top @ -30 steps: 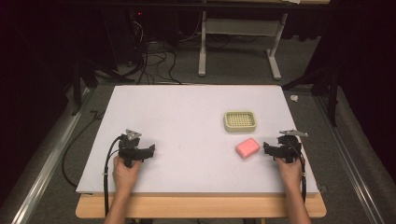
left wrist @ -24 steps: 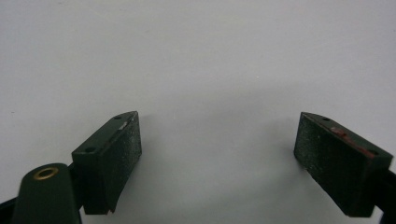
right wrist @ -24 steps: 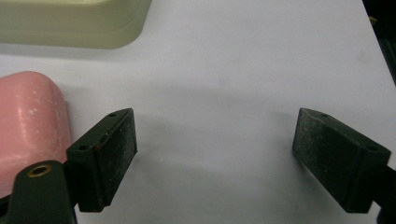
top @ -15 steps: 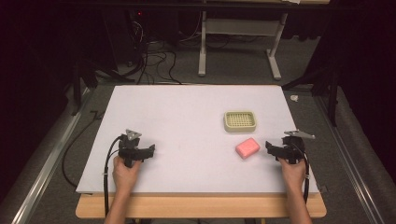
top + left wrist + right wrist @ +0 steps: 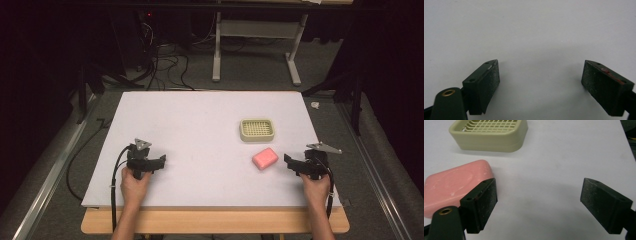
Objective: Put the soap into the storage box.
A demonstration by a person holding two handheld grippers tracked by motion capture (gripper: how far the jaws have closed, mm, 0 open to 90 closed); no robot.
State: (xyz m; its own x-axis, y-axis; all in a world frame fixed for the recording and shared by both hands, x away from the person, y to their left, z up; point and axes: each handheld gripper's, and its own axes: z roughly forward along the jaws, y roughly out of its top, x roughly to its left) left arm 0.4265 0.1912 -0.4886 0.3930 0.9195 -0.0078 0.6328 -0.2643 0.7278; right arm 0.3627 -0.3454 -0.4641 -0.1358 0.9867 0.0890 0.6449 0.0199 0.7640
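Pink soap [image 5: 265,158] flat on table [image 5: 200,125], near dish [image 5: 256,129]. Right gripper [image 5: 289,161] just beside it, jaws apart, nearer; soap lies leftward, long axis probably diagonal. Left gripper [image 5: 161,161] open-jawed, well apart.

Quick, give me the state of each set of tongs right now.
Left tongs: open, holding nothing, over bare table.
Right tongs: open, holding nothing; pink soap lies beside one jaw, not between them.

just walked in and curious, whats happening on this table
A person holds a two-jaw gripper in each hand over a white table. The right gripper is open beside a pink bar of soap, not touching it. A pale green slatted soap dish sits empty behind. The left gripper is open over bare table.
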